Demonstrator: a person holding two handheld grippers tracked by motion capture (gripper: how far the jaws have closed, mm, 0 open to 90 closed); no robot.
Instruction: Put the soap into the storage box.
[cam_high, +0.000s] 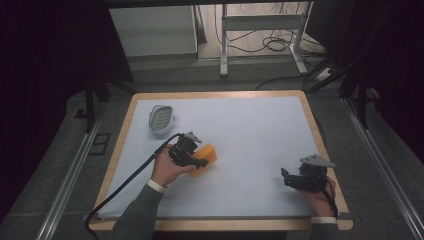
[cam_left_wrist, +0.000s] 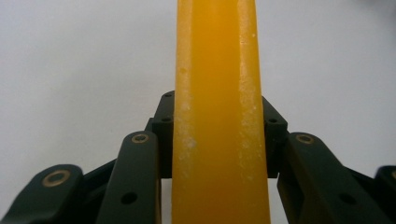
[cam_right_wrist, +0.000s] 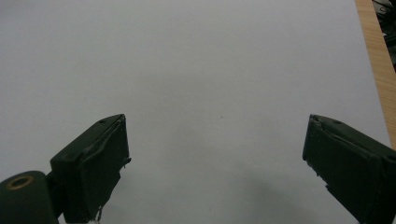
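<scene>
White sheeting covers the wood-rimmed table (cam_high: 120, 150), with dark floor and cables beyond its far edge.

Start at the left gripper (cam_high: 196, 161): its jaws are pressed against the two flat sides of an orange block (cam_high: 206, 156), which runs straight up between them in the left gripper view (cam_left_wrist: 217, 116), its surface speckled pale like a sponge or a bar of soap. From above, the block sits just off the near right of a small white oval dish (cam_high: 161, 119) that lies toward the table's far left corner; whether the block is lifted clear of the sheet or resting on it, I cannot tell. The person's left hand (cam_high: 169, 170) wraps the gripper's body, cable trailing back toward the near edge.

Well to the right of the dish, near the table's near right corner, the right gripper (cam_high: 286, 176) waits with jaws spread wide over bare sheet.

My reading: the grasp is made and the carry is the step in hand. Next, likely, the block goes to the dish, which calls for a short lift, a swing to the far left, and a level release.
</scene>
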